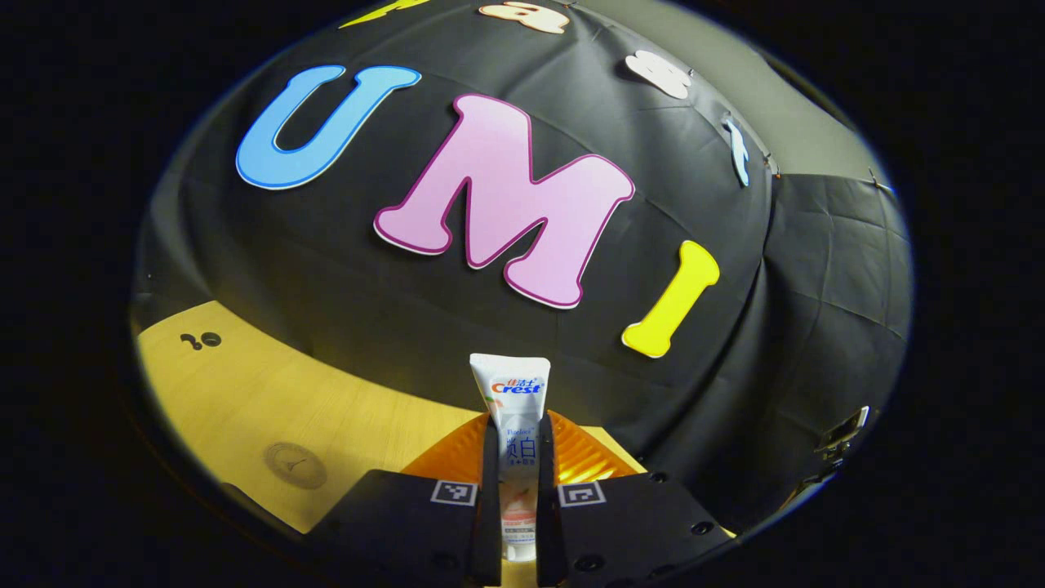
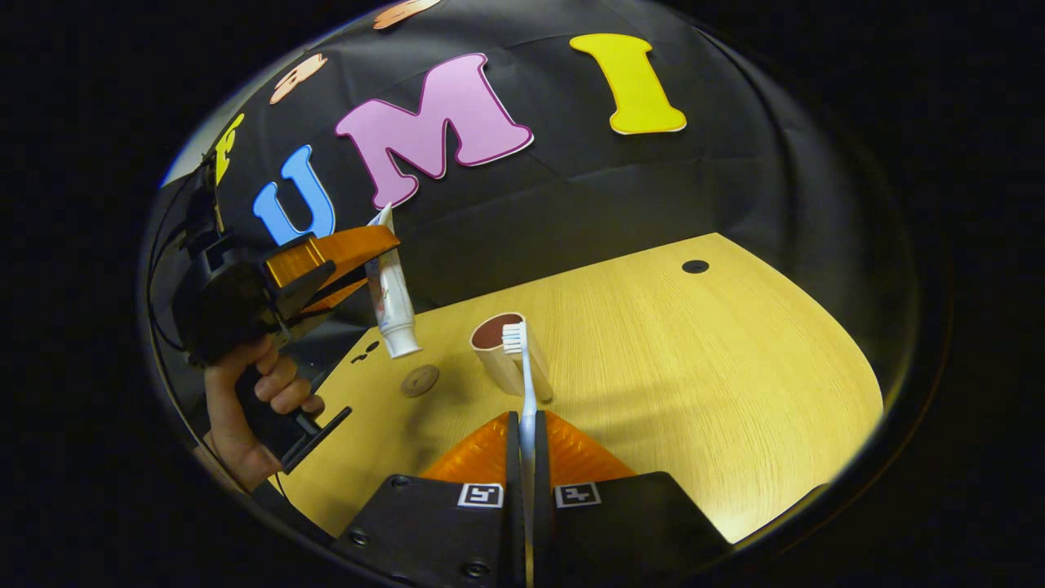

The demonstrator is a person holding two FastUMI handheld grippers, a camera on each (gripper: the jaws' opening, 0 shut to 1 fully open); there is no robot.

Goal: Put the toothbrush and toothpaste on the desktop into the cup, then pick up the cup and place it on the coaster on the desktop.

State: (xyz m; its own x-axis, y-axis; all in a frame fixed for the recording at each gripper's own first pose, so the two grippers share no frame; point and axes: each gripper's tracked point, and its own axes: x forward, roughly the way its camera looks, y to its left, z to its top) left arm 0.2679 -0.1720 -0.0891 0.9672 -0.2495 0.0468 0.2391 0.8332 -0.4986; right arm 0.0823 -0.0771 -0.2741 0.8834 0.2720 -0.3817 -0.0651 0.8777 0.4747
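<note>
In the left gripper view, the left gripper (image 1: 518,490) clamps a white toothpaste tube (image 1: 514,425) between both fingers, crimped end up, lifted above the wooden desktop (image 1: 245,400), where a round coaster (image 1: 295,465) lies. The right gripper view adds more: the right gripper (image 2: 528,482) pinches a toothbrush (image 2: 525,384) (bristles up) just before an open cup (image 2: 506,355), and a hand (image 2: 245,408) holds the left gripper aloft.
</note>
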